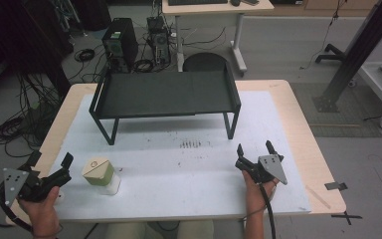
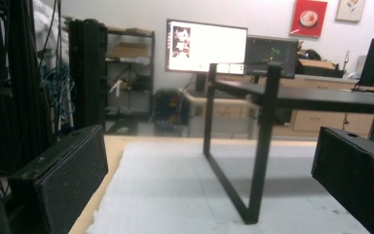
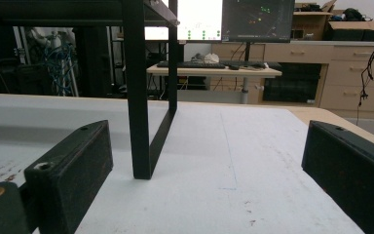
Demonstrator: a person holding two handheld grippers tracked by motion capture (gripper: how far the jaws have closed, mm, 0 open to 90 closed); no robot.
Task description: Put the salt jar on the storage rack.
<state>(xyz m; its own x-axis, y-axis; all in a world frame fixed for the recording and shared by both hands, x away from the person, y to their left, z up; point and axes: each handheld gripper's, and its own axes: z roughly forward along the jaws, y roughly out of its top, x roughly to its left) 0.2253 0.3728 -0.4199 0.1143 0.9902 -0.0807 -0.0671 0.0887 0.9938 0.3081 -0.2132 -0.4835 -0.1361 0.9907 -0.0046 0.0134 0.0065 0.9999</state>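
A small jar [image 1: 99, 176] with a tan lid and green band stands on the white mat near the front left. My left gripper [image 1: 51, 166] rests just left of it, open and empty, its jaws wide apart in the left gripper view [image 2: 209, 190]. My right gripper [image 1: 255, 149] sits at the front right of the mat, open with nothing between its jaws [image 3: 204, 185]. A black metal shelf stand [image 1: 164, 94] occupies the back of the table; its near legs [image 2: 260, 146] [image 3: 139, 107] rise ahead of each gripper.
The white mat [image 1: 179, 164] covers most of the wooden table [image 1: 308, 149]. Small dark specks [image 1: 190, 144] lie on the mat in front of the stand. Computer towers and cables sit on the floor beyond the table.
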